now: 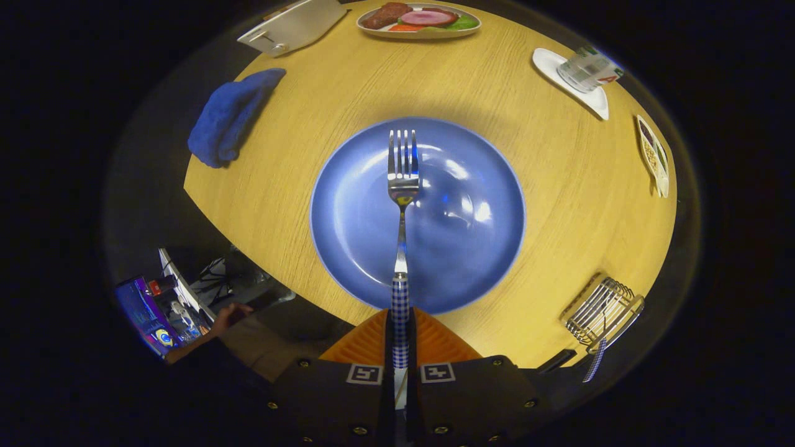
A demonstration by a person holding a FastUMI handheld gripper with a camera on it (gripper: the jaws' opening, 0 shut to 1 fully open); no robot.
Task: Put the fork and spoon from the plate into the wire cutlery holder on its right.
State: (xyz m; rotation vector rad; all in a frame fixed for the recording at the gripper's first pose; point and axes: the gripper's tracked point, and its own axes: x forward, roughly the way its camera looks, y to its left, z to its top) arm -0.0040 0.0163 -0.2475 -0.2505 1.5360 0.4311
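- Above the blue plate [459, 248], the gripper [401, 338] clamps the fork [402, 186] by its checked handle, tines pointing far.
- Right and near, the wire cutlery holder [601, 309] already has one checked handle.
- Advice: swing right, tip tines down, release inside the wires.

My gripper [400, 347] is closed on a fork [402, 186] with shiny silver tines and a handle in a blue-and-white check. Beyond my gripper's fingers lies a plain glossy blue plate [472, 248] on a counter [546, 205] of pale yellow wood grain. A deep blue cloth [230, 118] sits off to one side. A silvery wire cutlery holder [602, 310] holds another blue-and-white checked handle [595, 363]. Further off, a pale plate [417, 30] carries brown, pink, orange and green food. A white dish [571, 84] holds a clear cup.
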